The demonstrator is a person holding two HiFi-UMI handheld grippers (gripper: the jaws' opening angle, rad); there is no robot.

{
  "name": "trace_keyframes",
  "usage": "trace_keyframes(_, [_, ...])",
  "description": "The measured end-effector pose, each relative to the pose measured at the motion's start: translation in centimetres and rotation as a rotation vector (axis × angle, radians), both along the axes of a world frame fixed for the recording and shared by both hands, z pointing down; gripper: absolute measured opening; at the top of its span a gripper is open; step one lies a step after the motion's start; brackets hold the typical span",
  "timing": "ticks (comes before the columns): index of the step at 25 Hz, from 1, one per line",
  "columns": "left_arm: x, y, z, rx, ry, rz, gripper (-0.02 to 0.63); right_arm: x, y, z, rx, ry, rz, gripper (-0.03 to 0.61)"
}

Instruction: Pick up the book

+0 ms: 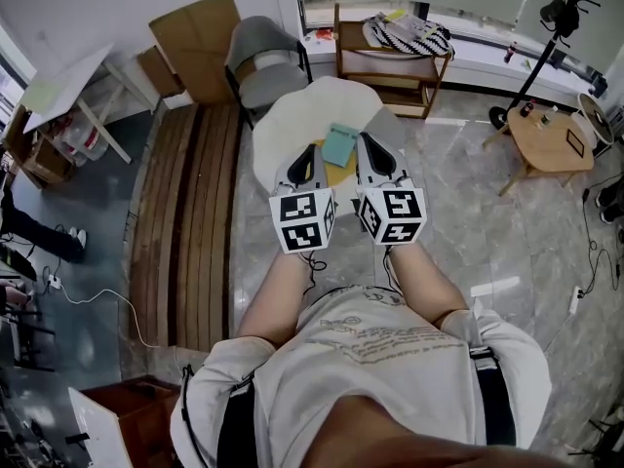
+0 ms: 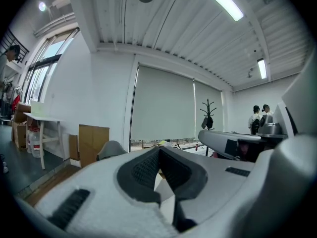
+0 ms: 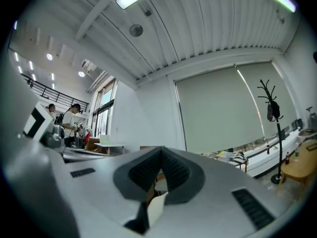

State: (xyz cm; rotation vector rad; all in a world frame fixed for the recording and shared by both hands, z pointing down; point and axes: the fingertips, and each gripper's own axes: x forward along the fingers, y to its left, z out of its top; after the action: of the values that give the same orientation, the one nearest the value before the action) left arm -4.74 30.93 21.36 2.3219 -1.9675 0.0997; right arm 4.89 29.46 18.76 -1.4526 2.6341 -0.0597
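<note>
A teal book [image 1: 340,144] lies on a round white table [image 1: 292,115], partly over a yellow sheet [image 1: 337,176]. Both grippers are held side by side over the table's near edge, pointing away from me, with the book between and just past their tips. The left gripper [image 1: 314,150] sits left of the book and the right gripper [image 1: 367,139] right of it; neither touches it. In the left gripper view the left gripper [image 2: 159,148] has its jaws meeting at the tip, nothing between. The right gripper [image 3: 161,150] looks the same in its own view. Neither gripper view shows the book.
A grey chair [image 1: 263,61] stands behind the table, cardboard sheets [image 1: 195,32] to its left. A wooden shelf [image 1: 395,52] with a striped cloth is at the back, a small wooden table [image 1: 551,139] at the right. Wooden planks [image 1: 190,222] run along the left floor.
</note>
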Motion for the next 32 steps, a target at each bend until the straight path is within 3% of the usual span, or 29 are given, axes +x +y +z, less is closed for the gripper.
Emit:
trace_keyframes(8, [-3.4, 1.0, 1.5, -0.024, 0.024, 0.011, 0.02, -3.7, 1.8, 1.3, -0.025, 0.031, -0.015, 0.028])
trace_keyframes(17, [-3.7, 0.0, 2.4, -0.035, 0.032, 0.012, 0.02, -3.4, 0.9, 2.6, -0.054, 0.032, -0.01, 0.028])
trace_keyframes(23, [-4.0, -2.8, 2.5, -0.032, 0.019, -0.002, 0.02, -3.7, -2.3, 3.1, -0.052, 0.03, -0.027, 0.028])
trace_keyframes(29, [-4.4, -7.2, 2.4, -0.022, -0.003, -0.022, 0.02, -5.1, -6.2, 1.8, 0.065, 0.097, -0.042, 0.028])
trace_keyframes(32, [-4.1, -9.3, 2.4, -0.02, -0.015, -0.022, 0.02, -5.3, -8.5, 1.9, 0.054, 0.086, -0.057, 0.028])
